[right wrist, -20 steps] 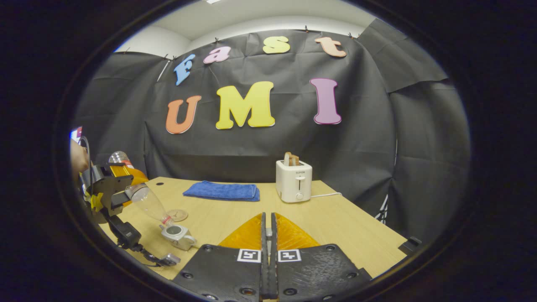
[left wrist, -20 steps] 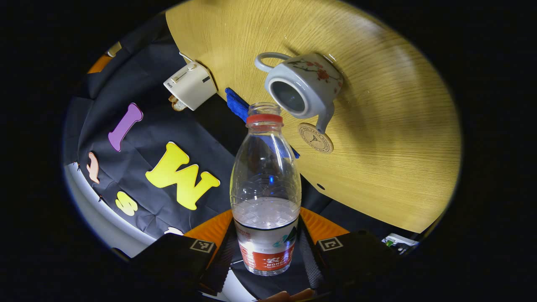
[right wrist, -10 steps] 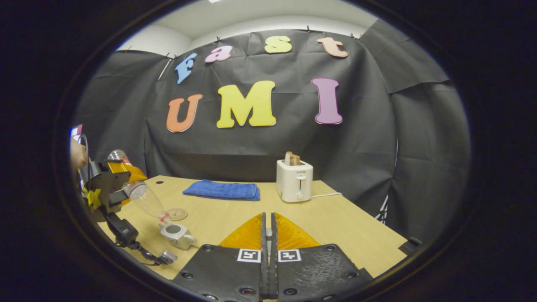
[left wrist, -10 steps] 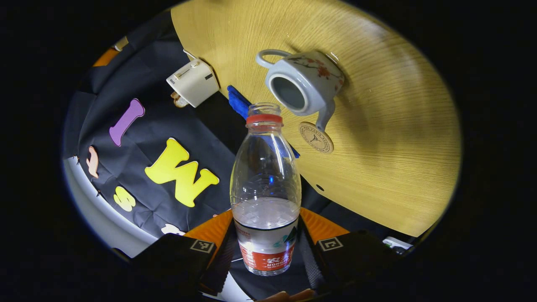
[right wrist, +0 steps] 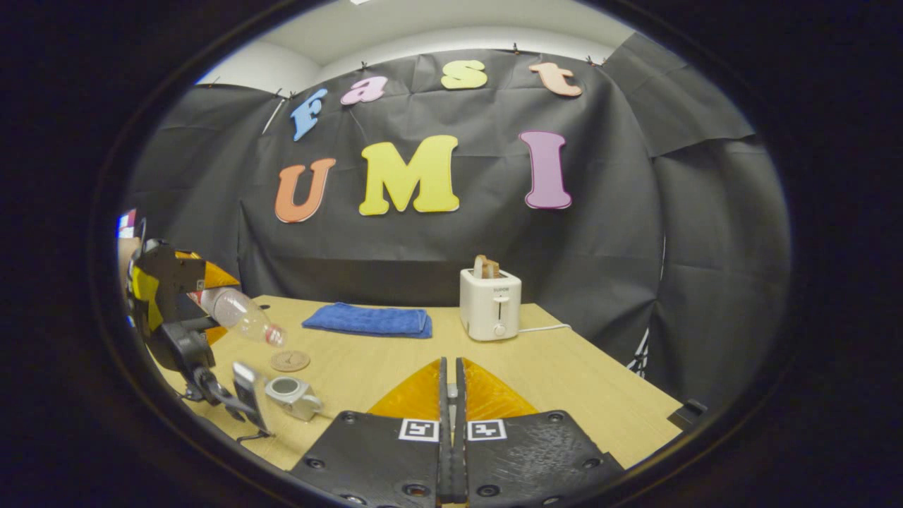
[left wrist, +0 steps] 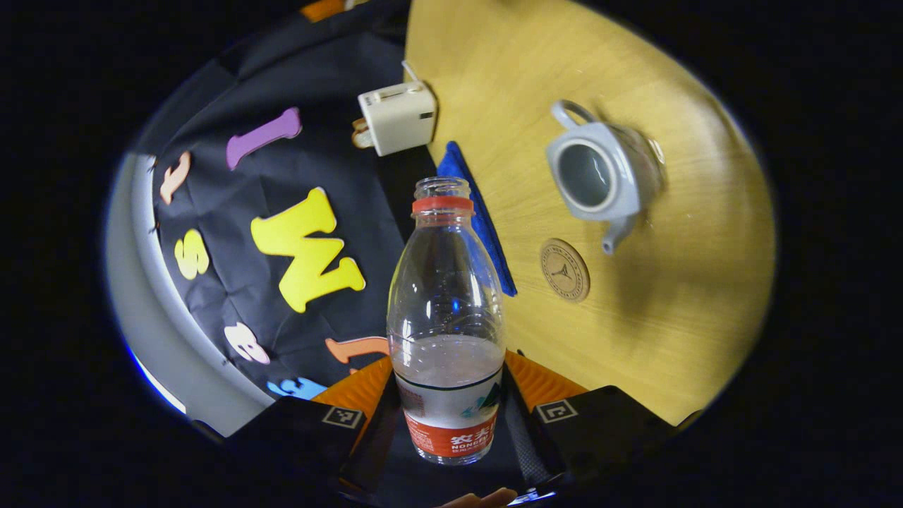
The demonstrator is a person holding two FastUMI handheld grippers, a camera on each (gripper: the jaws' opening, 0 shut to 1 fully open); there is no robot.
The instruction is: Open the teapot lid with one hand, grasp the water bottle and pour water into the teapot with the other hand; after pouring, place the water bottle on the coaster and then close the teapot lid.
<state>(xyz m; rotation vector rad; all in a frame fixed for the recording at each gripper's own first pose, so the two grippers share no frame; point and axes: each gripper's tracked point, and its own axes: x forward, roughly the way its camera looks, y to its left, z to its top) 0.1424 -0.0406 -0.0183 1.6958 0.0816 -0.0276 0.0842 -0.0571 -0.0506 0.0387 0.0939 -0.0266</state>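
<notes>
The bottom of the water bottle (left wrist: 446, 331) hides between the left gripper (left wrist: 449, 423) fingers. The right gripper (right wrist: 449, 423) fingers press together; anything held between them can't be seen.

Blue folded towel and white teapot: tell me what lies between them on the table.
In the right gripper view, the round brown coaster lies on the wooden table between the blue folded towel and the lidless white teapot.

clear plastic bottle (left wrist: 446, 296), glossy teapot (left wrist: 600, 176)
</notes>
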